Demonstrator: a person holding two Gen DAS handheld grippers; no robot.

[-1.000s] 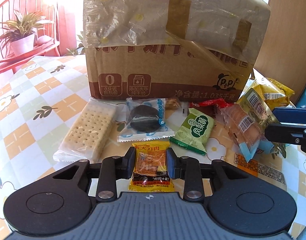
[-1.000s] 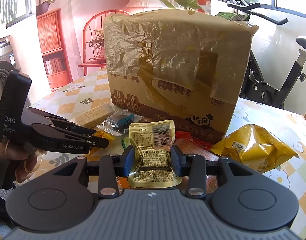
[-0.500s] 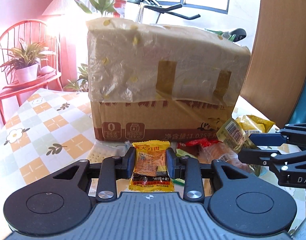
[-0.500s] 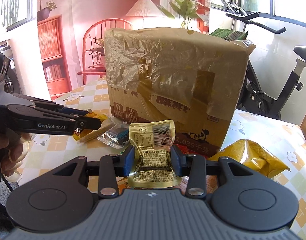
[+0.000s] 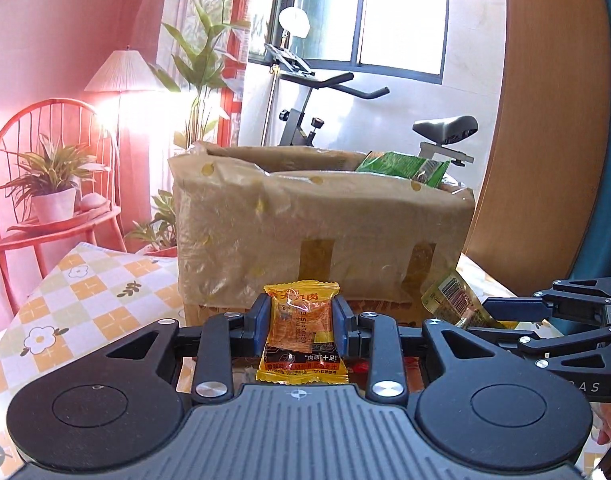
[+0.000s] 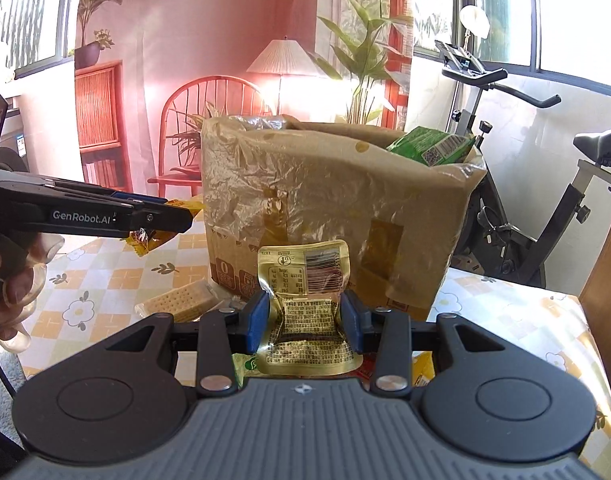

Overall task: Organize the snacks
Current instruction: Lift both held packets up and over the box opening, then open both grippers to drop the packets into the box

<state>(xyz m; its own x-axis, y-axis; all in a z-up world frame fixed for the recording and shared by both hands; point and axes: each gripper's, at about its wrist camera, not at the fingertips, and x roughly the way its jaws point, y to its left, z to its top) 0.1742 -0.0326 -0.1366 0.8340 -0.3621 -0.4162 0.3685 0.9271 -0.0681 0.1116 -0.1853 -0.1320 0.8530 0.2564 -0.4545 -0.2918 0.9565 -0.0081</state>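
Left gripper [image 5: 301,318] clamped on an orange snack packet [image 5: 302,332], right gripper [image 6: 304,322] on a gold pouch [image 6: 305,308], both facing the cardboard box [image 5: 325,236].

Daylight, bright. Source: windows [image 5: 401,16] beyond the tongs, blown out to white in both views. Lit floor lamp [image 6: 283,58] ahead-left flares pink over the wall. Glare on the plastic film of the cardboard box [image 5: 321,232] straight ahead. Strong fisheye bowing at frame edges; corners vignette dark. Focus sharp near the tongs, background slightly soft.
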